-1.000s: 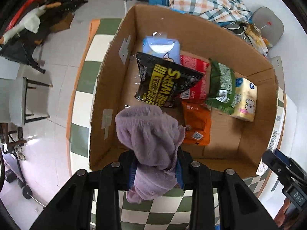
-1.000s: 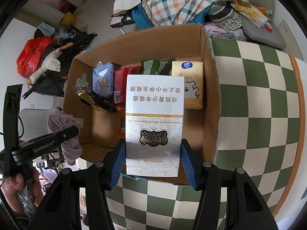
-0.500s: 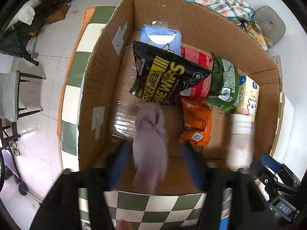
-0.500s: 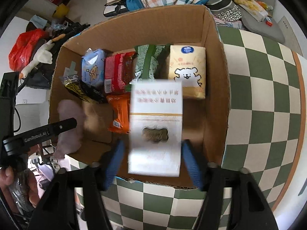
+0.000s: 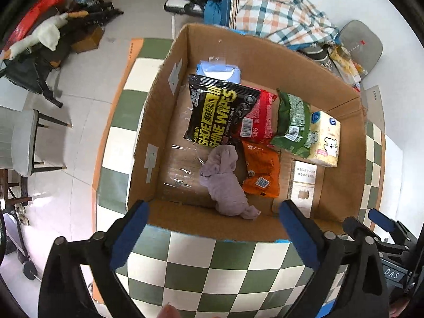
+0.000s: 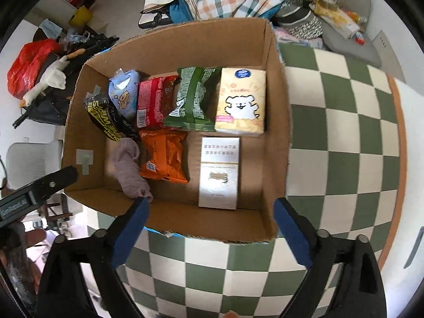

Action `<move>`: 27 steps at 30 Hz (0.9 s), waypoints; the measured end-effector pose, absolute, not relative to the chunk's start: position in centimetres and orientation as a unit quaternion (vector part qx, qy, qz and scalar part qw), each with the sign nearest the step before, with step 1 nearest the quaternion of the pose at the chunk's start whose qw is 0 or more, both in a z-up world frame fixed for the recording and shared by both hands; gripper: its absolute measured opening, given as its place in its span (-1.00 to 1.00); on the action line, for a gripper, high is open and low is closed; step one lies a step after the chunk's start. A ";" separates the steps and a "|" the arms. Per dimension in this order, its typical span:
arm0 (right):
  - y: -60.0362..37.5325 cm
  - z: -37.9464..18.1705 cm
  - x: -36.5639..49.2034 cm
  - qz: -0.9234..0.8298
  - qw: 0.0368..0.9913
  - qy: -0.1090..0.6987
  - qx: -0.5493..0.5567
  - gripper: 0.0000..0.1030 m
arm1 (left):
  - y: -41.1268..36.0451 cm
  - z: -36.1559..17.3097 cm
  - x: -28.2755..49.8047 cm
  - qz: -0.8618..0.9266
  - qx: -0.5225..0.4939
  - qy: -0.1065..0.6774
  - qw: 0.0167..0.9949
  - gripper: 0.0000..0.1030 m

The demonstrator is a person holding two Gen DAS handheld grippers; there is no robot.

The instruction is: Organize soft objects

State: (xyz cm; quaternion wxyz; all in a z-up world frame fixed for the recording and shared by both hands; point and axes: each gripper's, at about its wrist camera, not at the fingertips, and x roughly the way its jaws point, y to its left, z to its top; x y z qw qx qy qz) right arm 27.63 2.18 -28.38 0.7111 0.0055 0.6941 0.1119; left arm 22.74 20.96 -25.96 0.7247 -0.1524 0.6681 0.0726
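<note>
An open cardboard box (image 5: pixel 148 137) (image 6: pixel 275 122) stands on the checkered table. Inside lie a crumpled purple cloth (image 5: pixel 228 185) (image 6: pixel 129 167), a white carton (image 6: pixel 218 172) (image 5: pixel 302 182), a black shoe-wipes pack (image 5: pixel 217 114), a red pack (image 6: pixel 152 100), a green pack (image 6: pixel 193 100), an orange pack (image 6: pixel 163 156), a yellow tissue pack (image 6: pixel 241 103) and a blue pack (image 6: pixel 124 92). My left gripper (image 5: pixel 212 235) is open and empty above the box's near edge. My right gripper (image 6: pixel 209 233) is open and empty, likewise at the near edge.
The green-and-white checkered table (image 6: pixel 344 137) extends to the right of the box. A bed with a plaid blanket (image 5: pixel 278 18) lies behind. A white chair (image 5: pixel 23 143) and clutter with a red bag (image 6: pixel 29 66) stand on the floor at the left.
My left gripper opened and dropped the purple cloth into the box. My right gripper opened and released the white carton into the box. Both grippers pulled back.
</note>
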 end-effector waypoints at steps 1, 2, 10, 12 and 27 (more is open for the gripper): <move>2.0 -28.2 27.4 0.110 0.715 0.690 0.003 1.00 | 20.6 -25.7 22.5 0.075 -0.147 0.663 0.730 0.97; 1.9 -28.0 27.3 0.108 0.718 0.687 0.001 1.00 | 20.3 -25.4 22.2 0.076 -0.143 0.658 0.735 0.97; 0.9 -25.9 25.7 0.089 0.744 0.662 -0.014 1.00 | 18.2 -23.4 20.7 0.076 -0.124 0.629 0.764 0.99; 0.7 -25.2 25.4 0.086 0.750 0.655 -0.015 1.00 | 17.8 -22.8 20.4 0.080 -0.114 0.622 0.771 0.99; -1.5 -20.0 22.6 0.060 0.792 0.607 -0.016 1.00 | 15.6 -17.9 18.0 0.094 -0.065 0.573 0.812 0.99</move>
